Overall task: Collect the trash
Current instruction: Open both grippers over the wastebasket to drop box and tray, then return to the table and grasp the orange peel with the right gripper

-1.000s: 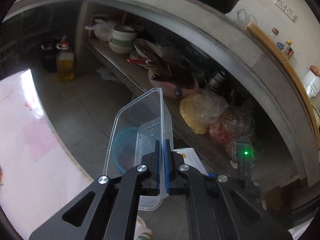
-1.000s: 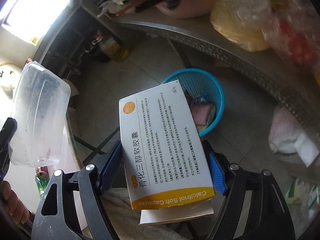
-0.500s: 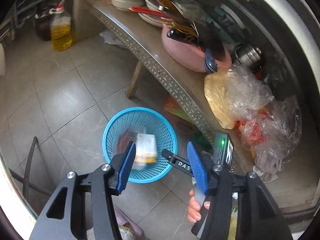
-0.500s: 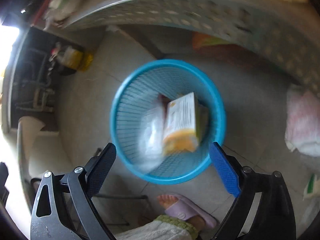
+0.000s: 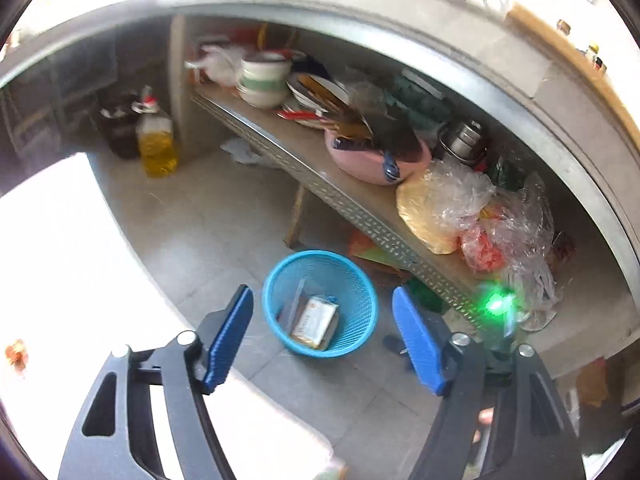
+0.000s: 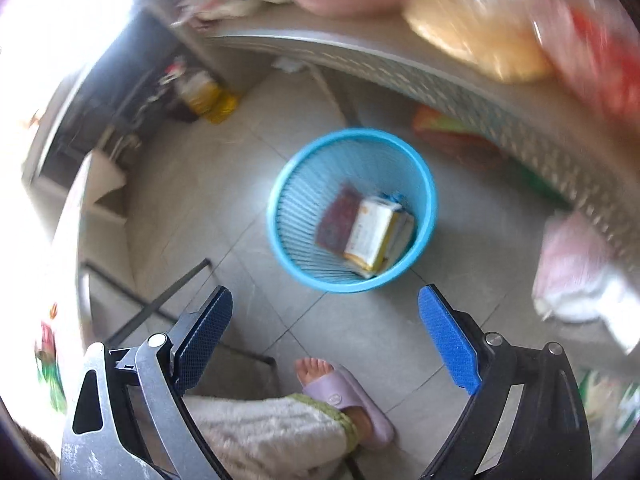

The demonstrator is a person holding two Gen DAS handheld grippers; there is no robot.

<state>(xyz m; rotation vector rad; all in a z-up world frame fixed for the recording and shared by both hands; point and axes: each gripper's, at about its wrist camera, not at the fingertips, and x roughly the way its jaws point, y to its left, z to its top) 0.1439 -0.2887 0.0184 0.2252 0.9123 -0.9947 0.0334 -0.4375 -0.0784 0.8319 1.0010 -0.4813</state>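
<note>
A blue mesh waste basket (image 5: 362, 280) stands on the tiled floor beside a low metal shelf; it also shows in the right wrist view (image 6: 428, 184). Inside it lie a white and orange medicine box (image 5: 314, 322) (image 6: 370, 234) and a clear plastic container (image 5: 294, 304). My left gripper (image 5: 323, 334) is open and empty, held above and in front of the basket. My right gripper (image 6: 325, 330) is open and empty, also above the basket's near side.
The metal shelf (image 5: 360, 216) holds bowls, a pink basin (image 5: 376, 160) and plastic bags (image 5: 460, 208). An oil bottle (image 5: 156, 144) stands on the floor at the back. A white table edge (image 5: 80, 264) is at the left. The person's slippered foot (image 6: 348, 396) is below the right gripper.
Both grippers opened: the clear container and the medicine box dropped into the blue basket. Both grippers have since pulled back up and away from the basket.
</note>
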